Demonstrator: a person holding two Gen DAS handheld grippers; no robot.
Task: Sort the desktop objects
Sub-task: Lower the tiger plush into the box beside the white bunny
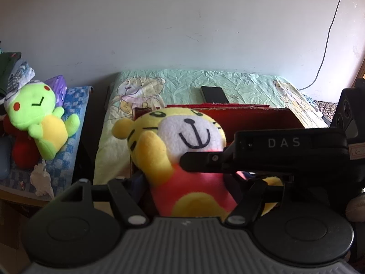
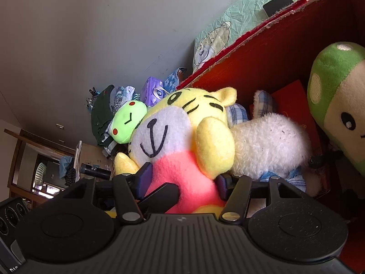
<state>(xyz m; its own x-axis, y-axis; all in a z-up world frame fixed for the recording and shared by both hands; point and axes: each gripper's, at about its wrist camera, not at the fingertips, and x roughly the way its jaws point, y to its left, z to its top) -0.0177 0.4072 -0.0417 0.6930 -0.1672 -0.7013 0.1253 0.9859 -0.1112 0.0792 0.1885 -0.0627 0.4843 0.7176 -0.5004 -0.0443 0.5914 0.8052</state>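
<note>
A yellow tiger plush (image 1: 182,141) in a pink shirt hangs at the left end of an open red cardboard box (image 1: 262,118). My right gripper (image 2: 182,180) is shut on the tiger plush (image 2: 182,137), its blue pads pinching the pink body. In the left wrist view the right gripper (image 1: 194,164) reaches in from the right across the plush's chest. My left gripper (image 1: 189,180) is open, its fingers spread on either side of the plush's lower body. Inside the box (image 2: 262,57) lie a green mushroom plush (image 2: 337,105) and a white fluffy plush (image 2: 267,143).
A green frog plush (image 1: 38,118) sits on a blue checked cloth (image 1: 73,105) at the left, beside a purple tissue pack (image 1: 58,86) and piled clothes. A black phone (image 1: 213,93) lies on the bear-print cover (image 1: 182,82) behind the box. A white cable (image 1: 326,43) hangs down the wall.
</note>
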